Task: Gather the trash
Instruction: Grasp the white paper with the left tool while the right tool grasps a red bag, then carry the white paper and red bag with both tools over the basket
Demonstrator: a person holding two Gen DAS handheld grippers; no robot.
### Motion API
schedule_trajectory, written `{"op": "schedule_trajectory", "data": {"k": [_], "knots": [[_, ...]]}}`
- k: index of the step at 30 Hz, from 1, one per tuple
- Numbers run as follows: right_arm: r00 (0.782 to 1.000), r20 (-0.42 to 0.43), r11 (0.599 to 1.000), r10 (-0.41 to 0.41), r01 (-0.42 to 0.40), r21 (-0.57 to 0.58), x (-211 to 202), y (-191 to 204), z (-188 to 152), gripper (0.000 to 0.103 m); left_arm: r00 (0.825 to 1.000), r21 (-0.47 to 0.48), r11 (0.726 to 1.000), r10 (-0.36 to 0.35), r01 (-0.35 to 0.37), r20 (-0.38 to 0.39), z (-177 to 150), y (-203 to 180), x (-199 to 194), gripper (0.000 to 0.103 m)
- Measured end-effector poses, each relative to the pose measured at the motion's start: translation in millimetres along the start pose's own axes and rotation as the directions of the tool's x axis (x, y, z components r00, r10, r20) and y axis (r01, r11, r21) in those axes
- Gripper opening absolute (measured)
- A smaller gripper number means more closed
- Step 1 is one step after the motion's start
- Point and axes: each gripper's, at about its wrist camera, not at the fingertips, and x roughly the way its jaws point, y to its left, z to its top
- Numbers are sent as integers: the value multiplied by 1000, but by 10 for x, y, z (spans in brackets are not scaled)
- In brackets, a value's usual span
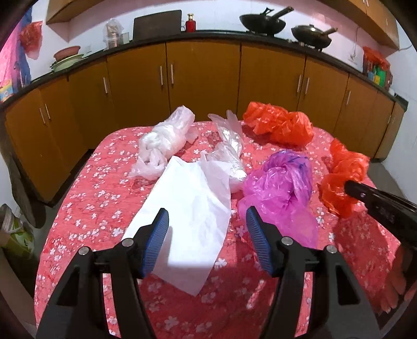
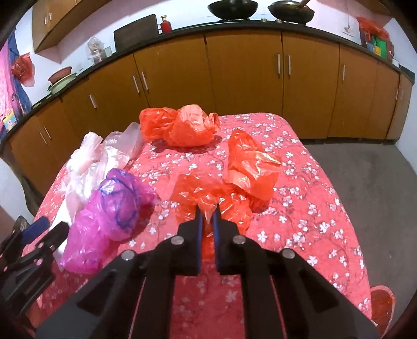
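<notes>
Pink floral cloth (image 1: 86, 203) covers the table, and crumpled plastic bags lie across it. At the far left sits a clear bag (image 1: 163, 140), knotted and bunched, near the table's far edge. Just in front of it a white bag (image 1: 187, 208) lies flat, reaching toward the left gripper (image 1: 207, 226), whose blue pads (image 1: 159, 234) stand wide apart with nothing between them; the white bag's near end lies under the left pad. Beside the clear bag, a second clear sheet (image 1: 229, 133) stands crumpled, touching the white bag's far corner. Right of that lies a magenta bag (image 1: 281, 182), with blue print on it, just beside the left gripper's right finger. Behind it, at the far edge, rests an orange bag (image 1: 278, 125), well apart from both grippers. At the right, a second orange bag (image 2: 234, 182) sits near the table's right side. The right gripper (image 2: 207, 213) has its pads nearly together, pinching a fold of this bag's near edge; most of the bag spreads ahead of the fingers on the cloth. Brown cabinets (image 2: 242, 75) run behind the table under a dark counter, with two woks (image 1: 263, 23) on top at the right.
</notes>
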Motion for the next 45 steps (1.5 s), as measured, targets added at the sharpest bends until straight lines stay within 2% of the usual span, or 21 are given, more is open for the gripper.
{"op": "schedule_trajectory", "data": {"k": [2,5,8,9,10,12,23,34,45], "knots": [[1000,-2,1000,5,-5,-1,-4,-3,-6,8,1000,-14,1000,9,-9,-17,32,5,65,59],[1000,-5,1000,14,-14,9,-10,-27,-11,8,998,-45,999,13,-16,-57,65,38,178,50],[1000,-6,1000,19,-19,15,-11,-37,-17,8,996,-68,997,15,-21,-84,73,76,249,28],[1000,-6,1000,19,-19,15,-13,-36,-21,8,996,-74,997,7,-14,-88,69,92,253,14],[1000,-5,1000,19,-19,14,-16,-38,-24,8,996,-75,997,4,-10,-88,62,104,248,7],[1000,-3,1000,20,-20,14,-27,-44,-31,9,997,-73,997,5,-10,-77,36,137,211,2],[999,16,1000,28,-27,-8,-233,-79,-143,8,998,-120,991,-64,63,-1,-120,458,-244,0],[997,57,999,49,-48,-23,-636,-49,-171,8,993,-85,992,-90,97,78,-10,364,-677,0],[990,130,998,53,-49,-32,-1137,-149,-127,8,985,-38,992,-114,119,127,54,96,-975,0]]}}
